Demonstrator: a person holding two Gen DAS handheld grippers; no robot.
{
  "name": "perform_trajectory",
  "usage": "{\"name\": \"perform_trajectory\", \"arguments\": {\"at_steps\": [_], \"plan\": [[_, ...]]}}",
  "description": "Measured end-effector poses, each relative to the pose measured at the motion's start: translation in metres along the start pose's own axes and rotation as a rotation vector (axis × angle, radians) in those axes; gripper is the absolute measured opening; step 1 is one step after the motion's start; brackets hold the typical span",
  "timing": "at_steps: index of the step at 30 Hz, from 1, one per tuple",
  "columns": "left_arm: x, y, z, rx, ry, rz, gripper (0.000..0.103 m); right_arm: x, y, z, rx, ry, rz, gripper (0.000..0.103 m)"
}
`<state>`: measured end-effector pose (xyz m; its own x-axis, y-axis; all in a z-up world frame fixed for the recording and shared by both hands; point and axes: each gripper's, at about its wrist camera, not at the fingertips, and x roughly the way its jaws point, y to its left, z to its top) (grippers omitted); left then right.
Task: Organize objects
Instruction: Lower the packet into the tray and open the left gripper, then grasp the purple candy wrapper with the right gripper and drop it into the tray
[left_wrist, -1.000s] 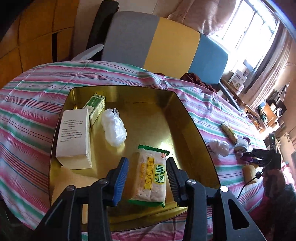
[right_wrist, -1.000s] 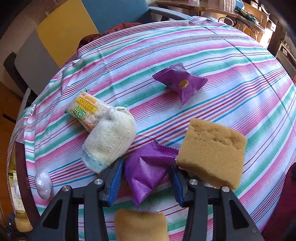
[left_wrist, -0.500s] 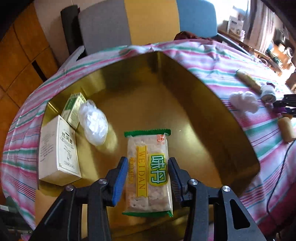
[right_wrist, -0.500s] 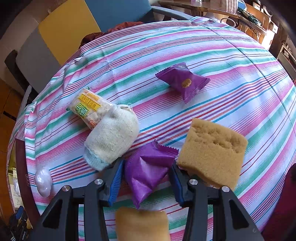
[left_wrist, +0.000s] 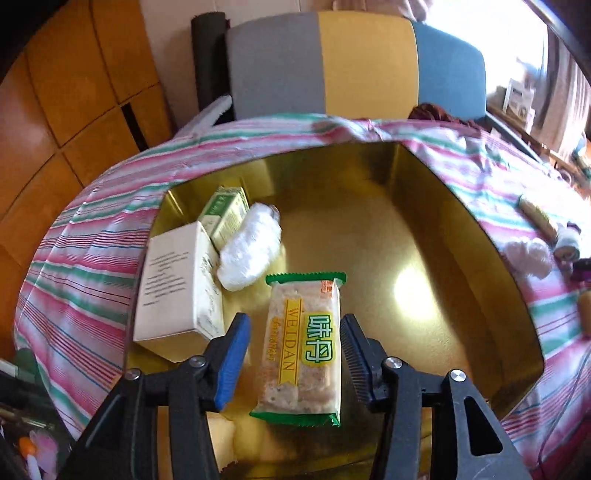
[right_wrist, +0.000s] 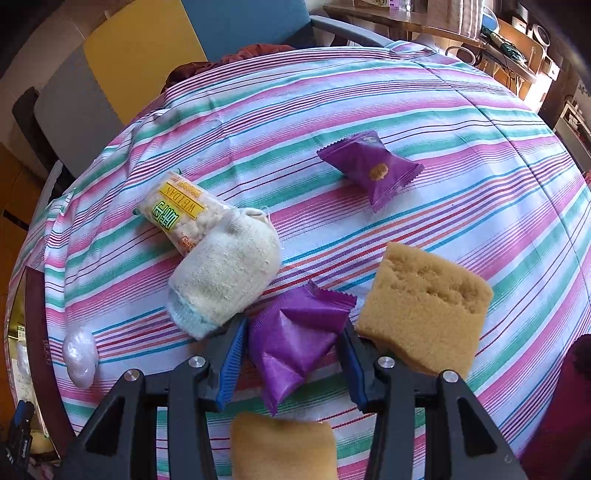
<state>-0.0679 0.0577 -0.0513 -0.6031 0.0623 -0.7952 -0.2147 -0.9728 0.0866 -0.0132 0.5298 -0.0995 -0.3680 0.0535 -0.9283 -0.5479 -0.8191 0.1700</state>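
In the left wrist view my left gripper (left_wrist: 293, 350) is open over a gold tray (left_wrist: 461, 221). A WEIDAN cracker pack (left_wrist: 301, 347) lies on the tray floor between the fingers, with gaps on both sides. In the right wrist view my right gripper (right_wrist: 291, 363) is open around a purple snack packet (right_wrist: 291, 339) lying on the striped tablecloth (right_wrist: 369, 99). The pads stand just beside the packet, and I cannot tell whether they touch it.
The tray also holds a white box (left_wrist: 177, 284), a green box (left_wrist: 225, 214) and a white plastic bundle (left_wrist: 251, 251). On the cloth lie a sock (right_wrist: 221, 280), another WEIDAN pack (right_wrist: 181, 214), a second purple packet (right_wrist: 373, 170), two sponges (right_wrist: 424, 306) and a chair (left_wrist: 351, 62) behind.
The left gripper has swung left and lowered over the tray, the cracker pack staying between its open fingers. The right gripper has barely moved and stays around the purple packet.
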Motion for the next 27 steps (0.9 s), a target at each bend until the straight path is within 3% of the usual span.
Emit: {"name": "perform_trajectory", "arguments": {"at_steps": [8, 13, 16, 22, 27], "plan": [[-0.043, 0.016, 0.005, -0.107, -0.134, 0.015, 0.084, -0.003, 0.006, 0.001, -0.018, -0.028, -0.009, 0.048], [-0.066, 0.022, 0.001, -0.134, -0.196, 0.042, 0.097, -0.015, 0.009, 0.001, -0.031, -0.094, -0.003, 0.048], [-0.074, 0.027, -0.001, -0.148, -0.217, 0.036, 0.102, -0.027, 0.011, 0.001, -0.039, -0.153, 0.014, 0.048], [-0.079, 0.035, -0.007, -0.192, -0.199, 0.009, 0.103, -0.057, 0.022, -0.001, -0.089, -0.288, 0.046, 0.048], [-0.082, 0.041, -0.011, -0.199, -0.204, -0.009, 0.103, -0.083, 0.046, -0.011, -0.167, -0.333, 0.102, 0.048]]}}
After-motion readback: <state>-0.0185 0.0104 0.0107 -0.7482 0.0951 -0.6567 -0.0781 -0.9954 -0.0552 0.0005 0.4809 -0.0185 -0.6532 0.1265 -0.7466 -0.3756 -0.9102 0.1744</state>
